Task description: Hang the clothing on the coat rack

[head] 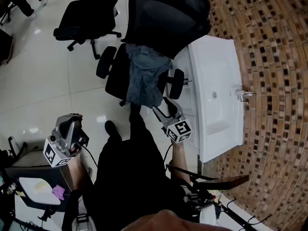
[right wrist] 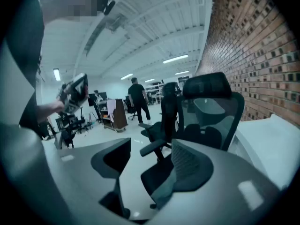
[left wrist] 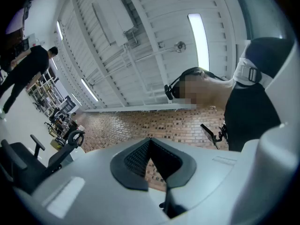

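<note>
Got the blue-grey clothing (head: 144,78) slumped in a heap over the seat of a black mesh office chair (head: 163,18), a touch toward 12 o'clock from the middle of the head view. Not hung up yet.

At its 5 o'clock edge, got the right gripper (head: 162,105) with jaws spread wide and pads pressing on nothing. Tips right at the hem, can't tell if actually touching cloth.

Way off at 8 o'clock, well apart from the clothing, got the left gripper (head: 72,121), jaws shut tight together on nothing and aimed up at the ceiling.

For print, can only make out black-and-white square markers on the cubes: two cubes, one on the right (head: 180,129) and one on the left (head: 55,154).

Counting up: two grippers and two office chairs, with the second chair (head: 84,25) out at 11 o'clock. Also one white sink (head: 216,66) at 3 o'clock, just beside the loaded chair, with one faucet (head: 244,95).

Glossy white tile floor (head: 43,81) underfoot. Brown brick-mosaic wall (head: 274,57) running behind the sink. Up top in the gripper views, a white ribbed ceiling with strip lights. Also spotting a person in black (right wrist: 137,97) walking far back in the room.
</note>
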The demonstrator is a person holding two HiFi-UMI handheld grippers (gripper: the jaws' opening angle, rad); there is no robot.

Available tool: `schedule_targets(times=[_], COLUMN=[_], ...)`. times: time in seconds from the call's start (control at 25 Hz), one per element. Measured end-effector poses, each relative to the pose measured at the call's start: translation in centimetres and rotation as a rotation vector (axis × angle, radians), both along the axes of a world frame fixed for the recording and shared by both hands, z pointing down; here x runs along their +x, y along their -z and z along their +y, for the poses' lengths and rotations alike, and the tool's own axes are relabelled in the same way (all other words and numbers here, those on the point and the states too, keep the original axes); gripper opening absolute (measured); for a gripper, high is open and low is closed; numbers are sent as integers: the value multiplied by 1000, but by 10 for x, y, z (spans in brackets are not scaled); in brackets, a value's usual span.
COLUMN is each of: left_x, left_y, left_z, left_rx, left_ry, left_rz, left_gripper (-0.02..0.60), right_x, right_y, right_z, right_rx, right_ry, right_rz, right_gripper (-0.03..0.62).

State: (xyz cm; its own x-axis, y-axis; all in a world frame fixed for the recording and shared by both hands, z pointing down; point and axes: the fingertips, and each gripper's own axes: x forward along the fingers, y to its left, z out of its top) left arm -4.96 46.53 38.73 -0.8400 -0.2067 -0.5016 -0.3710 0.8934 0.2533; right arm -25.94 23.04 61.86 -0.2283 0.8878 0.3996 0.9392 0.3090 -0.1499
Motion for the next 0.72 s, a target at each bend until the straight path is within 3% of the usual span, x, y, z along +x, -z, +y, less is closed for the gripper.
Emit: schedule_targets(times=[0.2,0.44,0.72], left_x=[-68,-165,-202], left_y=[-15,-70,-139], left_z=[15,-9,-9], left_rx=[-16,5,123], left_ry=[118,114,129], left_rz=[96,292,477], left_gripper=[2,2,2], right_x=[-119,-257,-339], right_y=[-132,-303,-458], right_z=[20,65,112], right_rx=[220,447,648], right_ry=[34,94,104], right_rz=[42,102,177], right_gripper=[295,305,305])
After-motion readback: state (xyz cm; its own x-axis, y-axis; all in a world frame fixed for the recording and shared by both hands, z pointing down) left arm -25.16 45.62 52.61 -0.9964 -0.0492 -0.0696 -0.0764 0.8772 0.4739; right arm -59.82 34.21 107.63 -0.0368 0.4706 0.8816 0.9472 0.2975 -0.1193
